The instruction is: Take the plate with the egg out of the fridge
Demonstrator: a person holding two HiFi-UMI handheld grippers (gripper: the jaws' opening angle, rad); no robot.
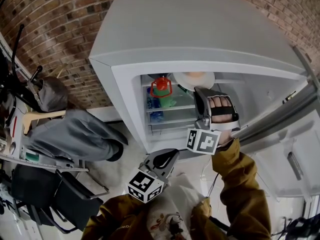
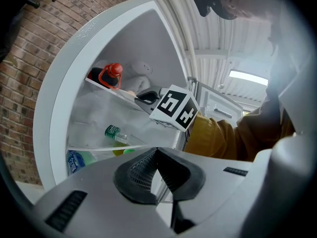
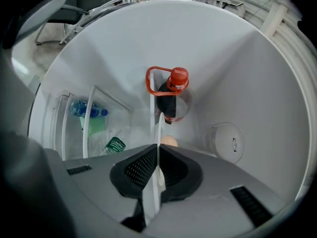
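Observation:
A white plate [image 1: 194, 79] with an egg on it sits on the top shelf of the open fridge [image 1: 200, 44]. My right gripper [image 1: 200, 92] reaches into that shelf and is shut on the plate's near rim. In the right gripper view the thin rim [image 3: 160, 127] runs between the pads of the right gripper [image 3: 157, 150], and the egg [image 3: 169, 142] shows just beyond them. My left gripper [image 1: 171, 155] hangs shut and empty outside the fridge, below the right one. The left gripper [image 2: 157, 152] points at the shelves.
A dark bottle with a red cap and handle [image 1: 161, 87] [image 3: 173, 90] stands on the same shelf, left of the plate. Green and blue bottles [image 2: 116, 134] lie on lower shelves. The fridge door [image 1: 280, 124] stands open at right. A chair with grey cloth [image 1: 70, 134] is at left.

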